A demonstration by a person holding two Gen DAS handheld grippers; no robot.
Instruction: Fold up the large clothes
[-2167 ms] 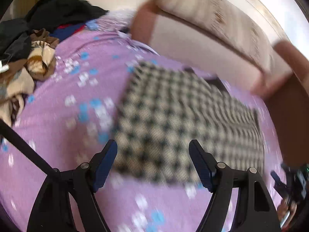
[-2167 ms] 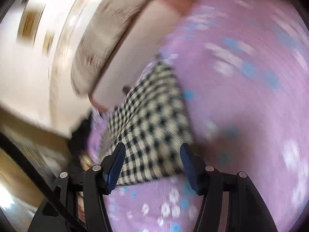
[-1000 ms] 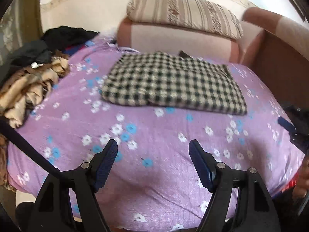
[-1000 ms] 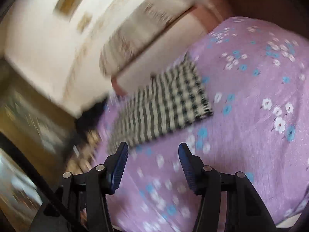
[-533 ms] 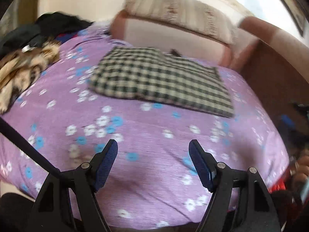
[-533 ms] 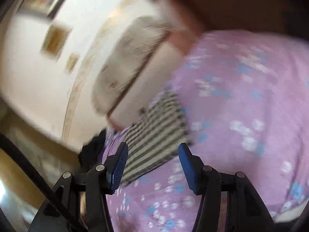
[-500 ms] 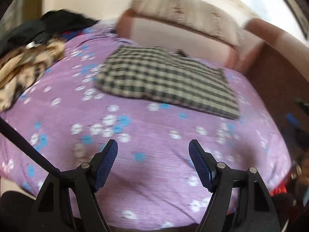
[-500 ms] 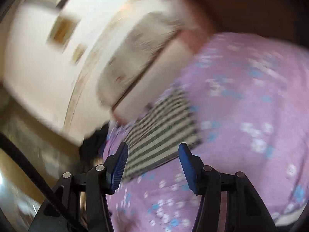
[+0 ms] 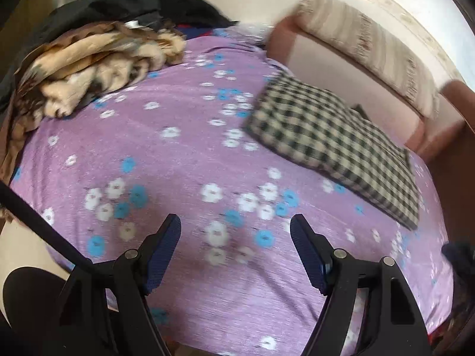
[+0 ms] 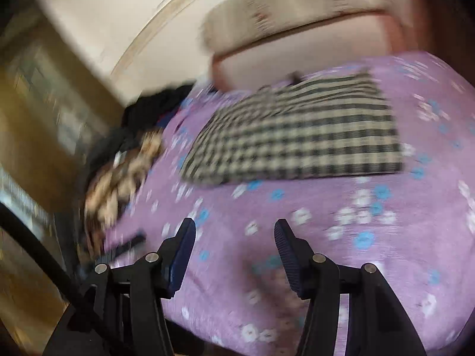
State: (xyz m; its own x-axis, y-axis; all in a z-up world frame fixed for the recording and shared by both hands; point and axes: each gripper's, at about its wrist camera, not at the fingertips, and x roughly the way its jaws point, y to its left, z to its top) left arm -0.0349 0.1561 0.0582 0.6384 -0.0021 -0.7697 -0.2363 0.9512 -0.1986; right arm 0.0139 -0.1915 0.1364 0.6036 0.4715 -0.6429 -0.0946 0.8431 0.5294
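A bed (image 9: pixel 178 154) in a purple flowered sheet carries a folded checked garment (image 9: pixel 332 145) at two o'clock, a heap of clothes (image 9: pixel 98 59) at ten o'clock, while the left gripper (image 9: pixel 234 231) and right gripper (image 10: pixel 234 234) hover at six o'clock, jaws spread and holding nothing.

The left claw (image 9: pixel 234 231) gapes empty over the purple bedsheet (image 9: pixel 184 154), folded checkered garment (image 9: pixel 332 142) well beyond.

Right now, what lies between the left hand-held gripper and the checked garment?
Only bare purple floral sheet; the left wrist view shows nothing else between the gripper and the garment.
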